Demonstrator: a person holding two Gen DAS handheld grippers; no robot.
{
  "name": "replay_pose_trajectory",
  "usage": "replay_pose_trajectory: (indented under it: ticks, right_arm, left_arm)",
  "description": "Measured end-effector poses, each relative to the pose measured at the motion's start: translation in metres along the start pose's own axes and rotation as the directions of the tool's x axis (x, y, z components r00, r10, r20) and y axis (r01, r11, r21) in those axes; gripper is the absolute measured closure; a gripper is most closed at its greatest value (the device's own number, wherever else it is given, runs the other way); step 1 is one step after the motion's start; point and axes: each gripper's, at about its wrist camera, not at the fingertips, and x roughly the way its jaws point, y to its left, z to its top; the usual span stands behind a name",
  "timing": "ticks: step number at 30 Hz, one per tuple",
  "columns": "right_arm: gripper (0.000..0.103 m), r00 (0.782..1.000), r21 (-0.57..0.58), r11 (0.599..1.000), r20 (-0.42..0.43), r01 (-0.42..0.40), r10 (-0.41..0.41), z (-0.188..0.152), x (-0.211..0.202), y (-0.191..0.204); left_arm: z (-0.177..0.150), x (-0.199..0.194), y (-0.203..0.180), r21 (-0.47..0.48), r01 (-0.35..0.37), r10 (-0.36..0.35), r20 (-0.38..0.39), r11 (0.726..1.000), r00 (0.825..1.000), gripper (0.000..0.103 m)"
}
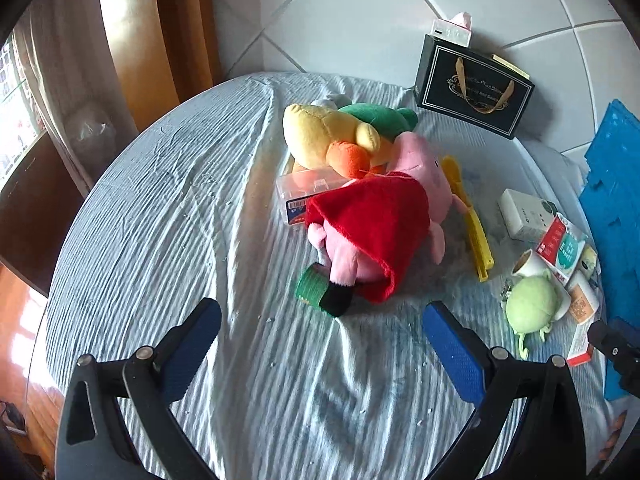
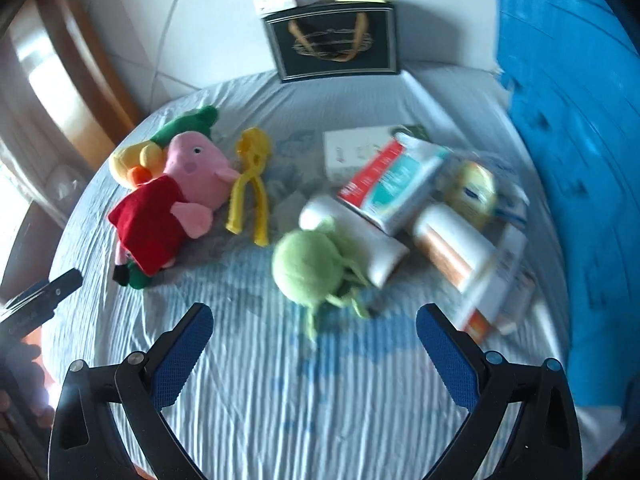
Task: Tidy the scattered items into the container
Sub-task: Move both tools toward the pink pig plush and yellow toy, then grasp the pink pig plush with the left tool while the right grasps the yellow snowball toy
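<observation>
A pink pig plush in a red dress lies on the striped cloth, against a yellow and green plush and a clear plastic box. A green roll sits at its feet. Yellow tongs lie beside it. A green round plush lies by several boxes and tubes. A black gift bag stands at the back. My left gripper and right gripper are open and empty, above the cloth.
A blue folded crate leans at the right. A tissue box sits behind the bag. Curtains and a dark cabinet stand left. The white tiled wall is behind the table.
</observation>
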Motion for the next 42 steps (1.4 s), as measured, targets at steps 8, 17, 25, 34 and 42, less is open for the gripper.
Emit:
replay_pose_trajectory:
  ticks: [8,17,25,34,42]
  right_arm:
    - [0.0,1.0,-0.016,1.0,0.013,-0.003,0.003,0.044,0.015,0.023]
    - [0.0,0.999,-0.012,0.999,-0.038,0.032,-0.032,0.069,0.05,0.028]
    - [0.0,0.997,-0.027,0.999,-0.075,0.029,-0.031,0.077,0.07,0.034]
    - [0.0,0.993,0.1,0.99,-0.082,0.096,-0.088,0.07,0.051,-0.011]
    - [0.0,0.979,0.165,0.971,-0.137,0.174,-0.153,0.055,0.039,-0.036]
  left_arm:
    - [0.045,0.054,-0.031,0.017,0.061,-0.06,-0.058,0.998,0.997,0.0]
    - [0.03,0.117,-0.033,0.078,0.031,-0.015,-0.198,0.996,0.98,0.0]
    - [0.04,0.103,-0.011,0.154,0.014,0.015,-0.185,0.988,0.983,0.0]
    - [0.079,0.052,-0.078,0.315,0.152,-0.122,-0.114,0.937,0.986,0.0]
    - [0.104,0.13,-0.118,0.428,0.103,0.019,-0.272,0.898,0.962,0.006]
